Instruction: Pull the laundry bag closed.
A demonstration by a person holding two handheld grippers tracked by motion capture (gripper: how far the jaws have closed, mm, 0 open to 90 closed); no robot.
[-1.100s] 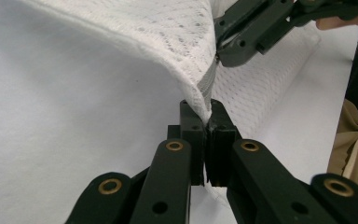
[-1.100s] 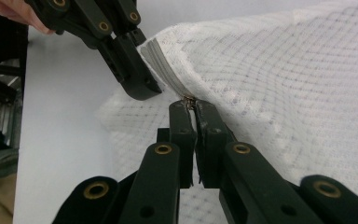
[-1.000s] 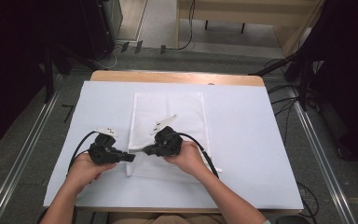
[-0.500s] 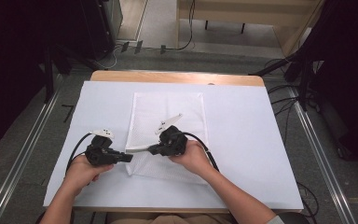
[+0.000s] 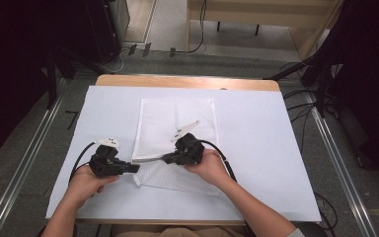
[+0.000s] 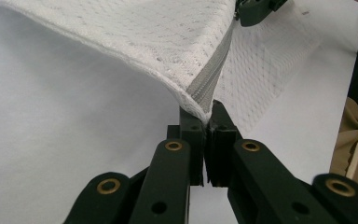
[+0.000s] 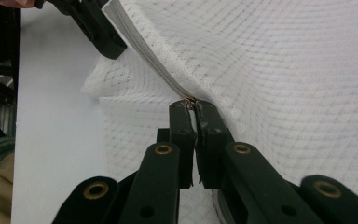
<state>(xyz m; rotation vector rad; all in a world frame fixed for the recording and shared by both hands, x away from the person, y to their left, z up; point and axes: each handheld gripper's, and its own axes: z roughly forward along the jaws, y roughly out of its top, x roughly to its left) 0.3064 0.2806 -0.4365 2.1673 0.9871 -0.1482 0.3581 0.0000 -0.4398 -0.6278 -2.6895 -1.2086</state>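
Item: white mesh zippered laundry bag (image 5: pixel 177 129), light, limp | Hold: grey zipper (image 6: pixel 208 79) edge | Left gripper (image 6: pixel 208 122), right gripper (image 7: pixel 194 105): both pinching zipper.

You have a white sheet (image 5: pixel 256 148) covering the wooden table (image 5: pixel 187 81); at twelve o'clock cables (image 5: pixel 197 47) trail across the grey floor (image 5: pixel 24 163).

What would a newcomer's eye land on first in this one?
Probably the white mesh bag lying in the middle of the white table cover, its near-left edge lifted. Both grippers are shut on that edge's grey zipper: the left gripper clamps its end at the bag's corner, while the right gripper pinches it further along.
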